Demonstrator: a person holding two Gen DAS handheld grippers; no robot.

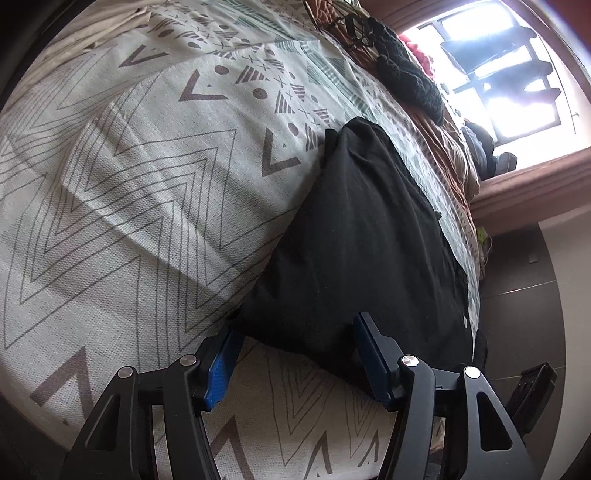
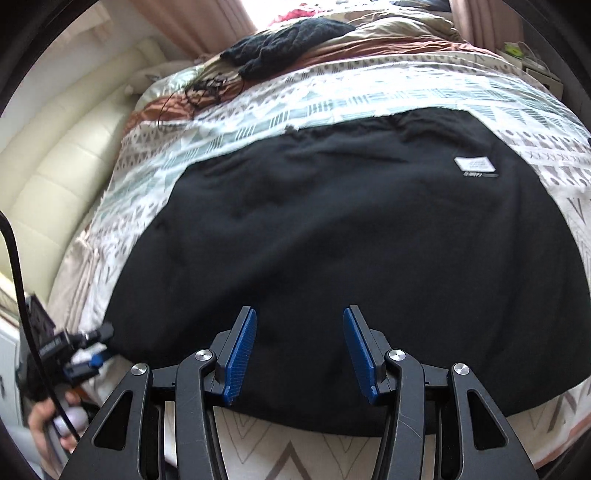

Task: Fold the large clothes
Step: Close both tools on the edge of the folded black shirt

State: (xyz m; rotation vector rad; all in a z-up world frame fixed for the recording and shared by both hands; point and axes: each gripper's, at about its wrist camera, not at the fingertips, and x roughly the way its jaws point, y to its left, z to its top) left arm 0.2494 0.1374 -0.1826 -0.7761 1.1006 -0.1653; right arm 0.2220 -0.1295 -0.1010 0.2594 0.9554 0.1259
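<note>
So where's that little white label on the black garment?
In the right wrist view, the white label sits on the black garment near its far right corner, close to the patterned bedspread, far from the right gripper.

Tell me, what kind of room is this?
A bedroom, most likely. A black garment lies spread on a bed under a patterned cover; a padded cream headboard runs along one side, and curtains hang by a bright window beyond.
</note>
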